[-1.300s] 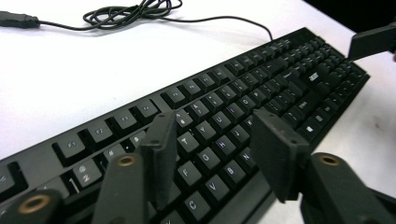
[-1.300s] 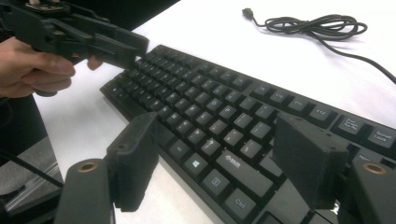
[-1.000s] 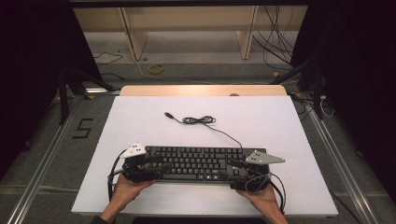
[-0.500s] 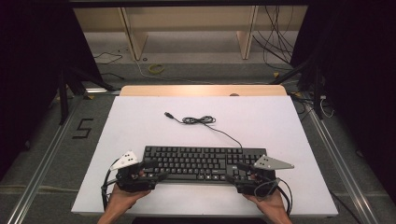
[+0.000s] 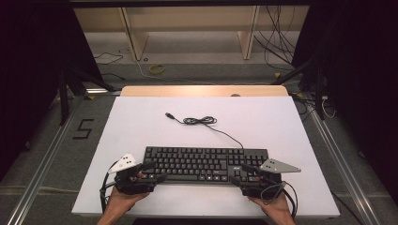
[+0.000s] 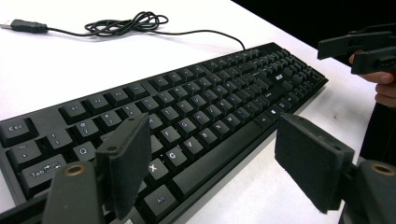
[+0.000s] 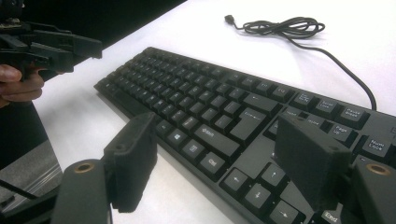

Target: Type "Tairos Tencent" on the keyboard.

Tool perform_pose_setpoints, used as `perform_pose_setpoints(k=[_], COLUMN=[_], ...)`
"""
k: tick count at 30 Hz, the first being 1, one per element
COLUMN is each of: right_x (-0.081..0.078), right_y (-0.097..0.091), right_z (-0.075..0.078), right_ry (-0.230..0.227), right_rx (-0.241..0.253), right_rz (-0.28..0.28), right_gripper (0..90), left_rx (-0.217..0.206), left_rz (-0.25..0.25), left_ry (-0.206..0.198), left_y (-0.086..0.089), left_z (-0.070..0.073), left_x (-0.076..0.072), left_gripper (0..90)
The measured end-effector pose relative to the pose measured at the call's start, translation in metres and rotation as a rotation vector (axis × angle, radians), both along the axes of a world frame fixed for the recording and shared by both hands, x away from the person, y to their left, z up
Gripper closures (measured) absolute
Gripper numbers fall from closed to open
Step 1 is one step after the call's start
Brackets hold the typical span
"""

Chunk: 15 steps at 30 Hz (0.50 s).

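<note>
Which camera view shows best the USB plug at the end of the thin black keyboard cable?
The left gripper view: the black USB plug lies close and sharp at its top left, on the white table. The high view shows the plug whole but tiny. The right gripper view shows it as a small dark end, with little detail.

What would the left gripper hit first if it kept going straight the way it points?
Probably the keyboard: the left gripper stands open, its jaws straddling the front-left corner, one over the keys, one off the near edge. Depth is unclear, so contact height is a guess.
</note>
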State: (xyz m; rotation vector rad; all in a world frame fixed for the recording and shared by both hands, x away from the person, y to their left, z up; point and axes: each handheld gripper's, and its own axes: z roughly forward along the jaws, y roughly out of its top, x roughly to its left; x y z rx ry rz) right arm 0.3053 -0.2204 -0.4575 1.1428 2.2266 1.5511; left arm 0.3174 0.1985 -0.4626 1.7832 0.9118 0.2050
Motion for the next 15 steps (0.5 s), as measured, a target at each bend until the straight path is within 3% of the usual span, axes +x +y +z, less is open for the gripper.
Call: perform_pose_setpoints(k=[15], right_x=[0.0001], right_y=[-0.0004], right_z=[0.0006], right_ry=[-0.004], right_rx=[0.000], right_rz=[-0.004], right_gripper=[30.5], left_rx=[0.000], left_rz=[0.001], left_ry=[-0.006], left_y=[-0.0014], left_z=[0.0004], left_x=[-0.0002], left_gripper=[26.4])
